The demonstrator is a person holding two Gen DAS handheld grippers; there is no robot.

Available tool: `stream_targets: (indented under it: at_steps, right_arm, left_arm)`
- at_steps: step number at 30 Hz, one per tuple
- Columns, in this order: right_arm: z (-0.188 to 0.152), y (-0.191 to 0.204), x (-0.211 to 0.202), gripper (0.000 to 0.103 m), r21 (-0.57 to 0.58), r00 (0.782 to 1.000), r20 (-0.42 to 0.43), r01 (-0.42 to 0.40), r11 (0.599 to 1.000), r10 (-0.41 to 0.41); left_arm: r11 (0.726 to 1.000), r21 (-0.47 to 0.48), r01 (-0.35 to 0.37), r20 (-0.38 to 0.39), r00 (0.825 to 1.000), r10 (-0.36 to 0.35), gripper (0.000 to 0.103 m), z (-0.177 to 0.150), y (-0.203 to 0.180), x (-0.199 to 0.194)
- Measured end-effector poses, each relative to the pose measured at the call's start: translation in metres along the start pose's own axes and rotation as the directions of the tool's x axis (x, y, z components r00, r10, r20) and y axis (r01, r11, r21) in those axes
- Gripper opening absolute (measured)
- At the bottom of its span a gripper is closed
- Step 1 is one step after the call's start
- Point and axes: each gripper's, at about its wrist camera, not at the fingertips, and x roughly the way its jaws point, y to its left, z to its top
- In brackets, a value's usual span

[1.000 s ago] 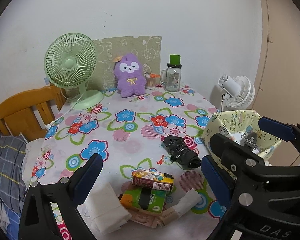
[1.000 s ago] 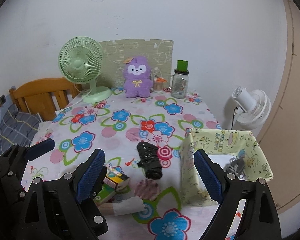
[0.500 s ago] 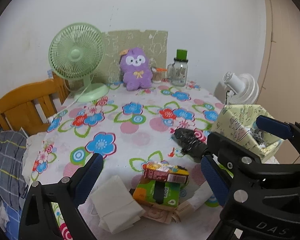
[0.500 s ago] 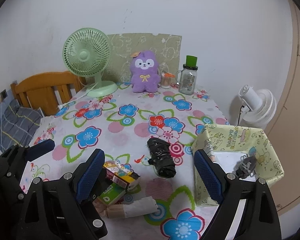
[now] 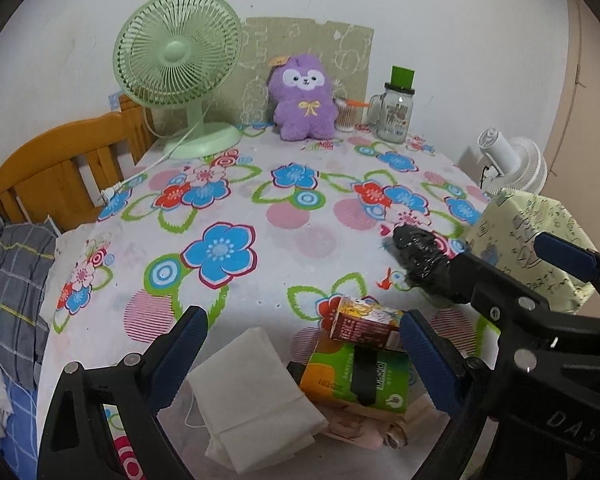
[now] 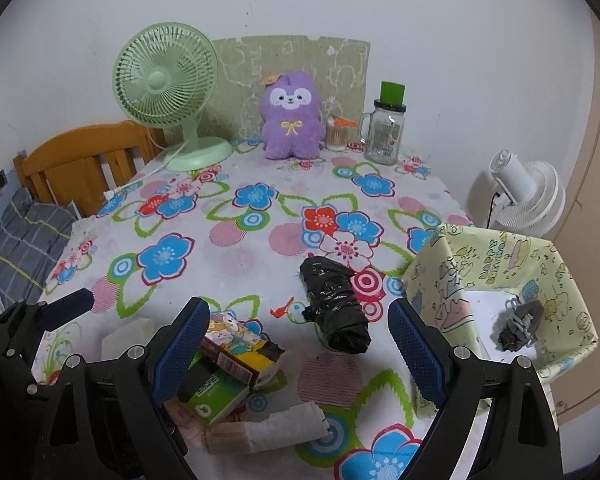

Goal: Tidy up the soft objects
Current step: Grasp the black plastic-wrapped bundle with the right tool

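Note:
My left gripper (image 5: 304, 350) hangs open low over the table's near edge. Ahead of its fingers lie a folded white cloth (image 5: 256, 396) and a green and orange box (image 5: 340, 380) with a small carton (image 5: 364, 322) on top. My right gripper (image 6: 300, 350) is open too, just short of a crumpled black plastic bundle (image 6: 336, 308). A rolled white and tan cloth (image 6: 268, 428) lies below it. At the right stands a pale green patterned box (image 6: 500, 264) holding a grey bundle (image 6: 516, 324). A purple plush (image 6: 290, 118) sits upright at the far edge.
A green desk fan (image 6: 168, 80) with a trailing cord, a toothpick pot (image 6: 336, 132) and a glass jar mug (image 6: 384, 132) line the far edge. A wooden chair (image 6: 80, 156) stands left of the flowered tablecloth (image 6: 236, 248), and a white fan (image 6: 528, 192) right.
Both grippers have sunk towards the table and come closer to the pile of cartons and cloths. Their jaws stay as wide as before. No object has moved.

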Motion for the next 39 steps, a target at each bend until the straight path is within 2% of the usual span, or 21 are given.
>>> stream_targets:
  at_steps: [8,19,27,33,35,37,39]
  right_arm:
    - [0.003,-0.007,0.028,0.092,0.025,0.999,-0.028,0.027,0.999,-0.026]
    - [0.007,-0.020,0.068,0.092,0.038,0.995,-0.083,0.064,0.997,-0.060]
    - [0.007,-0.023,0.098,0.086,0.025,0.990,-0.130,0.065,0.998,-0.062]
    - [0.002,-0.029,0.121,0.074,0.043,0.980,-0.192,0.055,0.998,-0.045]
    - [0.000,-0.030,0.128,0.060,0.053,0.974,-0.223,0.048,0.997,-0.035]
    - [-0.003,-0.032,0.133,0.051,0.066,0.968,-0.251,0.037,0.997,-0.019]
    - [-0.004,-0.032,0.132,0.048,0.062,0.971,-0.237,0.037,0.997,-0.021]
  left_arm:
    - [1.000,-0.028,0.002,-0.051,0.999,-0.004,0.092,0.002,0.007,0.023]
    - [1.000,-0.003,0.014,-0.087,0.996,-0.015,0.090,0.006,-0.001,0.047]
    - [0.999,0.004,0.039,-0.110,0.993,-0.038,0.090,0.008,-0.008,0.059]
    - [0.999,0.014,0.038,-0.130,0.991,-0.036,0.090,0.010,-0.012,0.069]
    - [0.999,0.021,0.035,-0.140,0.990,-0.031,0.090,0.010,-0.013,0.073]
    - [0.999,0.029,0.029,-0.145,0.989,-0.025,0.090,0.009,-0.015,0.075]
    - [0.999,0.031,0.031,-0.147,0.989,-0.026,0.090,0.009,-0.016,0.076]
